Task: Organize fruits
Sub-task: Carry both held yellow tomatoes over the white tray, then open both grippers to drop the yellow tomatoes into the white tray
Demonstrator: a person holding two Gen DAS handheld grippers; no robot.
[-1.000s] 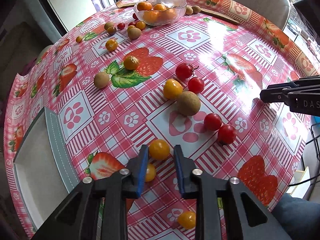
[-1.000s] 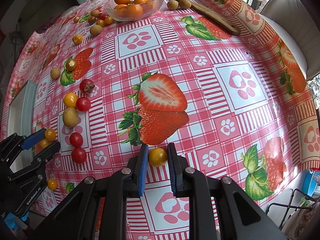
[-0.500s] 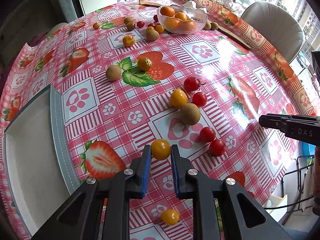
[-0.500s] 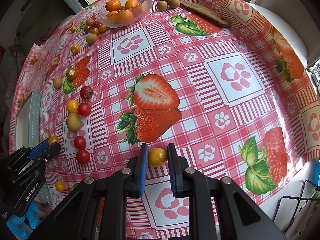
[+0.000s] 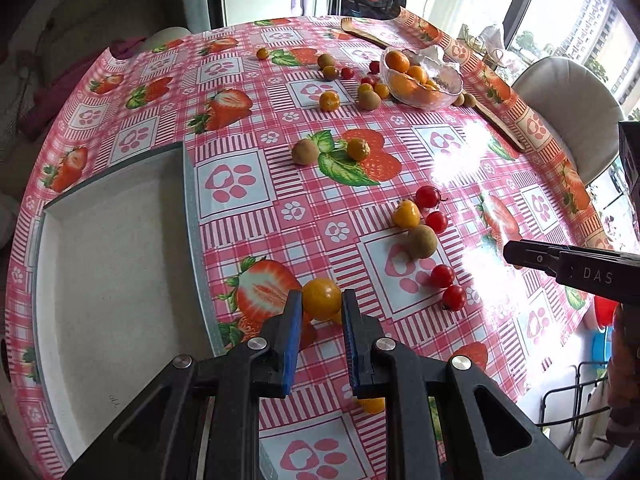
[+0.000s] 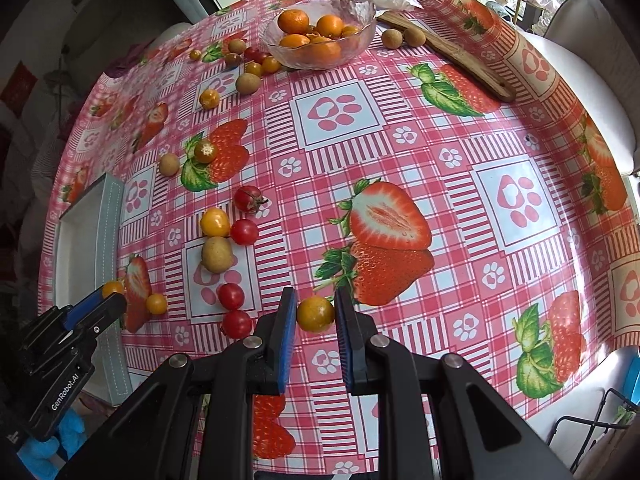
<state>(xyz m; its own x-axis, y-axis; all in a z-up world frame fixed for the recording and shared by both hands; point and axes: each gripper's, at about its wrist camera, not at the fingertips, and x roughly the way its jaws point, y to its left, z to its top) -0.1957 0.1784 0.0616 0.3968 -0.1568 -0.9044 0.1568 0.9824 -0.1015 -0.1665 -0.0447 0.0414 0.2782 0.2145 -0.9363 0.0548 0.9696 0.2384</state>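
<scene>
Both sets of jaws are clamped on fruit: the left gripper (image 5: 321,309) pinches a yellow tomato (image 5: 321,298), carried high, seemingly so it can clear the rim of the white tray (image 5: 116,248) just to its left. On the strawberry tablecloth (image 6: 400,128) the right gripper (image 6: 315,312) squeezes another yellow tomato (image 6: 315,313) (probably bound the same way). Far off, a glass bowl (image 6: 362,42) holds oranges; red tomatoes (image 6: 231,295) lie loose between.
</scene>
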